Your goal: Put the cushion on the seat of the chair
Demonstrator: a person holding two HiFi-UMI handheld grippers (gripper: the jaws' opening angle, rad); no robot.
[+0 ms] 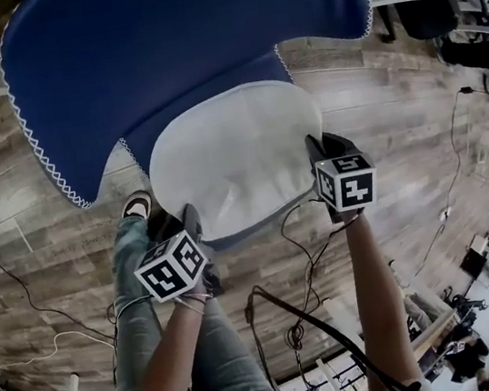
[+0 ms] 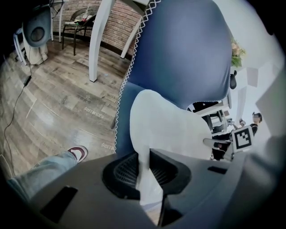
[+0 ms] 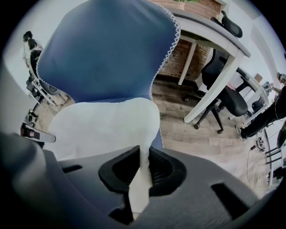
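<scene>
A white cushion hangs in front of the blue chair, low before its backrest. My left gripper is shut on the cushion's near-left edge. My right gripper is shut on its right edge. In the left gripper view a fold of the cushion runs down between the pads of the left gripper, with the blue chair behind. The right gripper view has the cushion pinched the same way in the right gripper, before the chair's blue back. The cushion hides most of the seat.
The person's jeans leg and a shoe stand just left of the chair. Cables trail over the wooden floor. White desk legs rise behind the chair on its left, and on its right stand a white desk and a black office chair.
</scene>
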